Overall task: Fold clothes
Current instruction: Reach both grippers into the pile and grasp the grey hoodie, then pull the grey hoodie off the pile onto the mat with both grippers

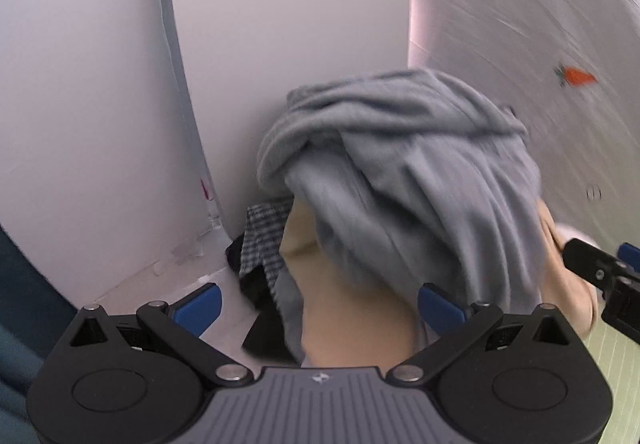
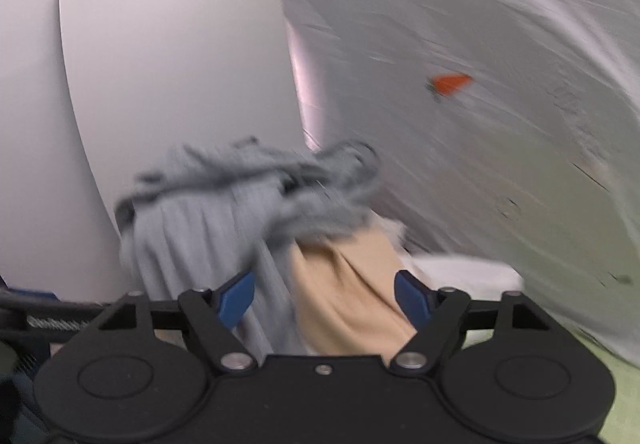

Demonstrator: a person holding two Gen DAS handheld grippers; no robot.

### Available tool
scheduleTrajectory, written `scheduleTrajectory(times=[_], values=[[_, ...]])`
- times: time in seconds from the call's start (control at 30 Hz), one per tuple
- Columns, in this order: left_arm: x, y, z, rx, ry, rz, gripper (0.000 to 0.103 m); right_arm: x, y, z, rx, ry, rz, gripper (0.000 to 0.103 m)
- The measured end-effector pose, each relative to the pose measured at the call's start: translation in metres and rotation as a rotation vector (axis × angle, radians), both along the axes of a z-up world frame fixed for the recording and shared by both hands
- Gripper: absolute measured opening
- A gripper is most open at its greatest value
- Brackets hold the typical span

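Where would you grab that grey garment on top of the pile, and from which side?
Probably at the bunched roll along the top of the grey garment, coming down from above. There the cloth is gathered into thick ridges that open jaws could close around, and it rides clear of the beige garment underneath. Lower down it hangs in loose folds over the beige, so a pinch there might catch both.

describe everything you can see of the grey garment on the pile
The grey garment is a soft, ribbed-looking knit in light blue-grey, crumpled and bunched rather than folded. It sits on top of the heap, draped over a beige cloth, with a checked fabric beside it at lower left. Long folds run down its front, and a rolled edge crosses the top. It lies in a corner against white panels. Motion blur hides finer detail such as seams or sleeves.
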State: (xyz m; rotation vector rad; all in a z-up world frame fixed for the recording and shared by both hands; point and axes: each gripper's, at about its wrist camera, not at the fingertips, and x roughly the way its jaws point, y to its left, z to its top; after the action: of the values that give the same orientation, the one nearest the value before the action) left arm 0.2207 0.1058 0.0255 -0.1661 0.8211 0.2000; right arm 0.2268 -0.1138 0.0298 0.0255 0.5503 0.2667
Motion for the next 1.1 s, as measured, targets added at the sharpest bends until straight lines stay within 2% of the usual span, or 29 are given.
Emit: scheduleTrajectory(times=[0.1,0.2,0.27,0.3,0.4,0.47,0.53,0.67,0.8,1.0,1.07,1.1], values=[[0.012,0.002,-0.005,-0.058,-0.002,-0.023,0.094,0.02,0.012,-0.001,0.032,0.011,0.042,0.071],[0.02,-0.003,-0.011,-0.112,-0.001,-0.057,0.071,0.032,0.02,-0.009,0.072,0.043,0.086,0.064],[0.023,-0.006,-0.014,-0.147,-0.005,-0.077,0.044,0.036,0.025,-0.015,0.072,0.053,0.111,0.056],[0.023,-0.009,-0.015,-0.153,-0.009,-0.085,0.041,0.037,0.026,-0.017,0.072,0.053,0.129,0.049],[0.016,-0.02,-0.014,-0.095,-0.029,-0.102,0.029,0.034,0.029,-0.02,0.053,0.042,0.176,0.027],[0.012,-0.026,-0.013,-0.053,-0.042,-0.112,0.019,0.03,0.032,-0.021,0.031,0.031,0.198,0.021],[0.004,-0.031,-0.012,-0.023,-0.053,-0.124,0.015,0.025,0.033,-0.02,0.021,0.024,0.198,0.014],[-0.007,-0.037,-0.008,-0.018,-0.065,-0.144,0.005,0.014,0.03,-0.018,0.03,0.016,0.18,0.012],[-0.023,-0.048,-0.002,0.002,-0.083,-0.182,0.004,0.0,0.022,-0.014,0.045,0.002,0.154,0.011],[-0.056,-0.066,-0.001,-0.01,-0.088,-0.222,0.004,-0.029,0.009,-0.014,0.059,-0.013,0.107,0.009],[-0.065,-0.072,-0.001,-0.015,-0.087,-0.235,0.004,-0.044,0.002,-0.015,0.055,-0.016,0.088,0.006],[-0.071,-0.076,-0.002,-0.015,-0.088,-0.243,0.004,-0.052,-0.003,-0.016,0.051,-0.015,0.078,0.0]])
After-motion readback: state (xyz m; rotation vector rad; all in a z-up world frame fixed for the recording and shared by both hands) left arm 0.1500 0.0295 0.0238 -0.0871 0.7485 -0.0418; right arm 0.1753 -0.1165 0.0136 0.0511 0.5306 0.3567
